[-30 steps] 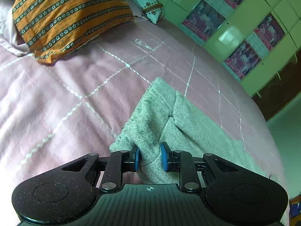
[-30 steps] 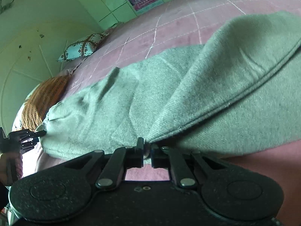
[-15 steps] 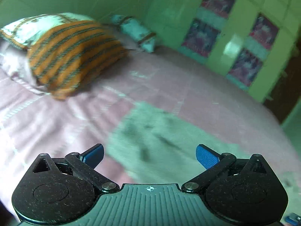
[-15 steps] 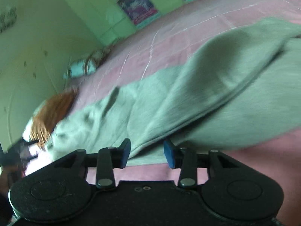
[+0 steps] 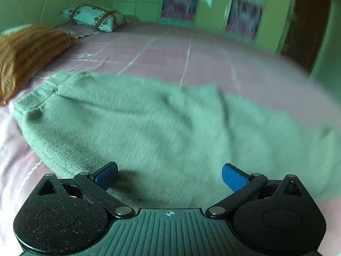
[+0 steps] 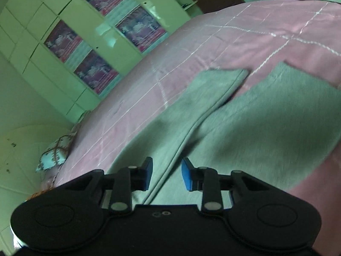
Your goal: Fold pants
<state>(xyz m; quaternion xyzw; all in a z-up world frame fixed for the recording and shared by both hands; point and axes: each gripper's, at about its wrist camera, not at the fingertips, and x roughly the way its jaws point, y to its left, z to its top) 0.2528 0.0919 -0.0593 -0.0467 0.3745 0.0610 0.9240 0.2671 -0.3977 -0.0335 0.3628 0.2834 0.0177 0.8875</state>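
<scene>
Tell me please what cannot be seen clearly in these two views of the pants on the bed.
- Left wrist view: the right part of the green pants is motion-blurred, so folds there are unreadable.
- Left wrist view: the wardrobe posters are blurred.
- Right wrist view: the near pants edge is hidden behind the right hand-held gripper.
- Right wrist view: the orange pillow is barely visible.

A home bedroom: a wide bed under a pink quilted bedspread with white stitched lines (image 5: 170,49), an orange striped pillow (image 5: 23,51) and a turquoise patterned cushion (image 5: 93,19) at its head, and pale green wardrobe doors with posters (image 6: 89,42) alongside.
</scene>
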